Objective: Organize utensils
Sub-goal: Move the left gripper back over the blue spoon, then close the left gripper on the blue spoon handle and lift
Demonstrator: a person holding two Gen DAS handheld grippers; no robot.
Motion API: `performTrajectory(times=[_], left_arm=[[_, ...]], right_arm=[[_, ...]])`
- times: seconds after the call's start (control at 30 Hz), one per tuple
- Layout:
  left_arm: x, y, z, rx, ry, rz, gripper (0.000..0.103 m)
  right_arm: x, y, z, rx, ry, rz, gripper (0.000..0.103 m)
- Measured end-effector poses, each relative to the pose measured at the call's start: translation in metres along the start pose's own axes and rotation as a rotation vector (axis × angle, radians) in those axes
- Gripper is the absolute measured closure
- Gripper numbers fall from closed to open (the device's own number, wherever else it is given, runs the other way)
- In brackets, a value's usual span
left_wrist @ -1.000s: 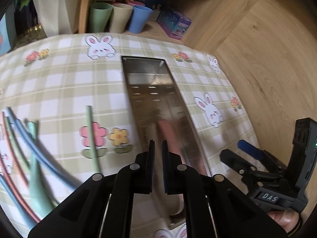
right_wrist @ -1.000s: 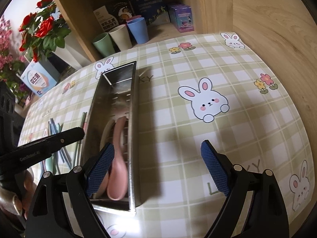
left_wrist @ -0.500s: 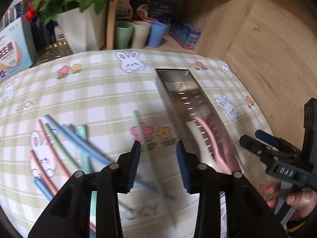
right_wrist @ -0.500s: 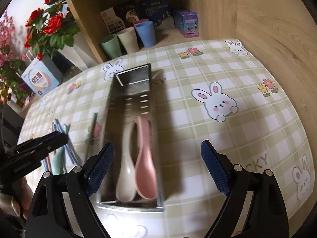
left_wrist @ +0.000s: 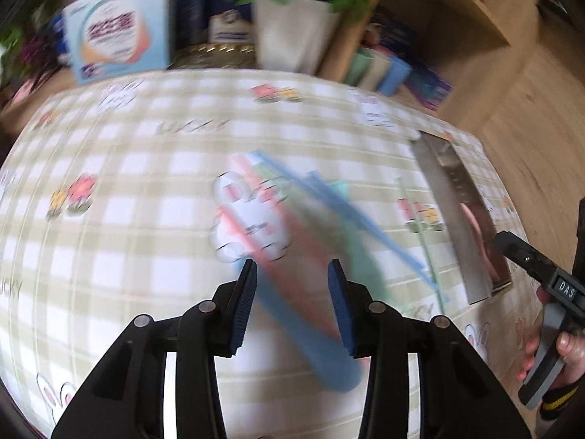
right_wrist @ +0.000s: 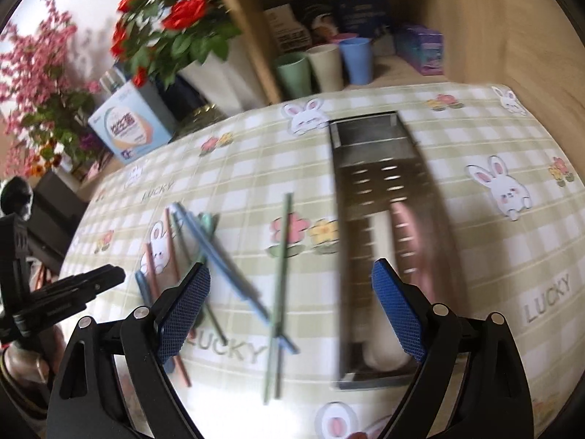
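A steel utensil tray [right_wrist: 387, 197] lies on the checked tablecloth with a pink spoon [right_wrist: 413, 234] and a cream spoon [right_wrist: 382, 256] in it; the tray also shows in the left wrist view [left_wrist: 453, 197]. A blurred heap of blue, pink and green utensils [left_wrist: 292, 226] lies left of it. It also shows in the right wrist view [right_wrist: 204, 248], with a pair of green chopsticks [right_wrist: 281, 274] beside it. My left gripper [left_wrist: 292, 307] is open and empty just above the heap. My right gripper [right_wrist: 289, 311] is open and empty near the tray's front end.
A flower vase [left_wrist: 292, 33] and a light blue box [left_wrist: 117, 44] stand at the back. Three cups [right_wrist: 325, 62] and boxes sit in a wooden shelf [right_wrist: 475, 18] behind the tray. The tablecloth [left_wrist: 109, 219] spreads left of the heap.
My left gripper has swung left from the tray to above the utensil heap and opened wider. My right gripper has shifted left and stayed open. Both views are motion-blurred.
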State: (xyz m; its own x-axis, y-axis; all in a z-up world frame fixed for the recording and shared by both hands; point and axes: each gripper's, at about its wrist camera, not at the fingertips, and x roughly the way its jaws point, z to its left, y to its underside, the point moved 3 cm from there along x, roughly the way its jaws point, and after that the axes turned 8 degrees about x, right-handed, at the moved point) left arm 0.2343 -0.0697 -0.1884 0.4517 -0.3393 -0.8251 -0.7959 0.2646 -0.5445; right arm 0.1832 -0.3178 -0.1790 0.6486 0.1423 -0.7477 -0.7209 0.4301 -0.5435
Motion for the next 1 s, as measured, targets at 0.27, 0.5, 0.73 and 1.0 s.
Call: performTrajectory(times=[0.27,0.5,0.73,1.0], left_arm=[[0.002,0.032,0.006,-0.055,0.032,0.041,0.064],[0.017,0.045,-0.015,-0.035,0.061,0.068,0.064],[0.026,0.046,-0.015,-0.049,0.017,0.082,0.065],[0.029,0.050,-0.017,-0.090,0.059,0.100,0.066]], right_arm=[[0.014,0.033,0.024,0.018,0.021,0.012,0.016],[0.008,0.042,0.015,0.033,0.035,0.003,0.016],[0.006,0.044,0.018,0.029,0.016,-0.002,0.016],[0.008,0.048,0.018,0.035,0.004,0.006,0.016]])
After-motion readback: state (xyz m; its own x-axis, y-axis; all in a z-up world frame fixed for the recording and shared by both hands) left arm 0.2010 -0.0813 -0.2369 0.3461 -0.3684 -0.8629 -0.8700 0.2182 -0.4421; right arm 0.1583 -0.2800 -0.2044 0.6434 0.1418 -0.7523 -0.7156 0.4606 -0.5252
